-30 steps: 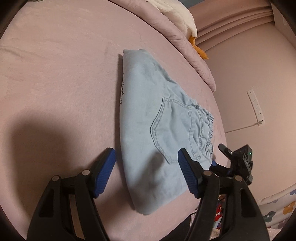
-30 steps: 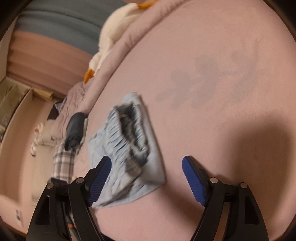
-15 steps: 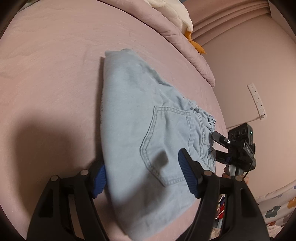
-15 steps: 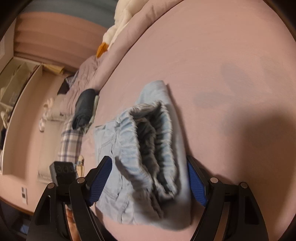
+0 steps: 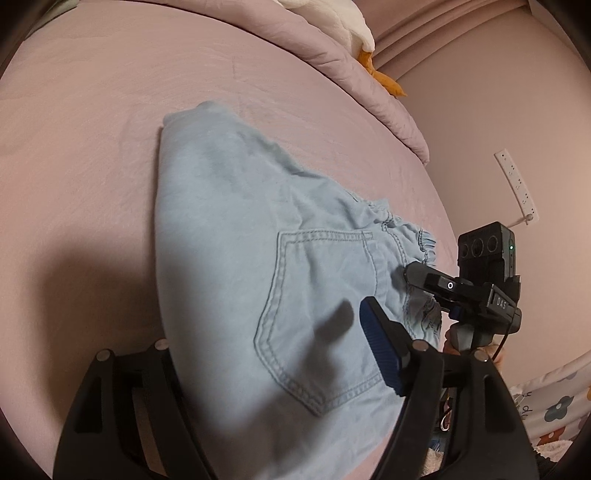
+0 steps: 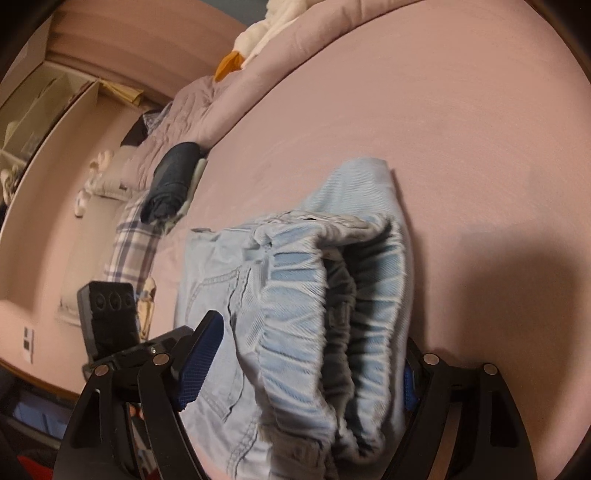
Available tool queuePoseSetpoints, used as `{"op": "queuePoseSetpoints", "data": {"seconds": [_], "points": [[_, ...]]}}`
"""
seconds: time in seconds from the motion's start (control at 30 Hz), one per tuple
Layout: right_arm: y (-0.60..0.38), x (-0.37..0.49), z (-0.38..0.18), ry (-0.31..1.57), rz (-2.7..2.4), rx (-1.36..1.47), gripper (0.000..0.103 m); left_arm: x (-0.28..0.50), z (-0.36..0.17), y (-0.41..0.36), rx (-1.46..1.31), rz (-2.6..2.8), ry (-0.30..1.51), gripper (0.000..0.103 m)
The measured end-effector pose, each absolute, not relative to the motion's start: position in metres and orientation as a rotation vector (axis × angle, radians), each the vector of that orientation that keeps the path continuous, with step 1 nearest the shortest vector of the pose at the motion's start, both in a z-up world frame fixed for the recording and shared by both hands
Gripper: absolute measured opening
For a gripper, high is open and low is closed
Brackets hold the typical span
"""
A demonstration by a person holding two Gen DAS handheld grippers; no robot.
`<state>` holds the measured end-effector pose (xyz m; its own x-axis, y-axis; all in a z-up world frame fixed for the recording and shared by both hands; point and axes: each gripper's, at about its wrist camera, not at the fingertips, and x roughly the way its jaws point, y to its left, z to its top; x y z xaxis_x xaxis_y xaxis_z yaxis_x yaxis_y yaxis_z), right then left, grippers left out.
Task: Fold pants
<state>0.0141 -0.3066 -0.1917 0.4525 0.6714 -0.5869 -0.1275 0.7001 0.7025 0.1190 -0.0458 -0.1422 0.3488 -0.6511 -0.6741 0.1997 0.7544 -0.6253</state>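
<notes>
We see the folded light-blue pants [image 5: 236, 236] lying on the pink bed sheet [image 5: 92, 129], and we place everything else by them. In the left wrist view the back pocket [image 5: 317, 317] faces up, with the gathered elastic waistband [image 5: 406, 236] toward the right edge of the bundle.

The left gripper [image 5: 273, 365] straddles the near end of the pants. Its jaws have just been opening, and the cloth lies between them: the blue pad of one finger [image 5: 380, 354] stands above the fabric beside the pocket, not pressing on it, while the other finger is hidden under the near left edge of the bundle. We read this claw as spread, gripping nothing.

The right gripper [image 6: 306, 369] comes at the pants from the waistband [image 6: 314, 295] side. Its jaws are wide apart, with the open waistband bulging up between them. One blue pad [image 6: 199, 362] sits clear of the denim on its left; the other is mostly hidden behind the fabric's right edge, so we cannot tell whether it touches.

Beyond the far end of the pants lies a rumpled pink duvet [image 5: 332, 48] with a white and orange plush toy [image 5: 354, 33] on it. Left of the pants in the right wrist view lie a dark rolled garment [image 6: 173, 177] and a plaid cloth [image 6: 133, 243].
</notes>
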Motion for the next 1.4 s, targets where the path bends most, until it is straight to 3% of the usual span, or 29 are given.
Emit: {"op": "queuePoseSetpoints", "data": {"seconds": [0.6, 0.77, 1.4], "points": [[-0.303, 0.010, -0.189, 0.961, 0.511, 0.600, 0.082, 0.119, -0.141, -0.055, -0.422, -0.563, 1.073, 0.074], [-0.297, 0.008, -0.187, 0.950, 0.479, 0.566, 0.082, 0.117, -0.138, -0.064, -0.341, -0.532, 1.060, 0.070], [-0.256, 0.004, -0.175, 0.951, 0.202, 0.230, 0.063, 0.123, -0.139, -0.087, -0.163, -0.395, 1.066, 0.053]]}}
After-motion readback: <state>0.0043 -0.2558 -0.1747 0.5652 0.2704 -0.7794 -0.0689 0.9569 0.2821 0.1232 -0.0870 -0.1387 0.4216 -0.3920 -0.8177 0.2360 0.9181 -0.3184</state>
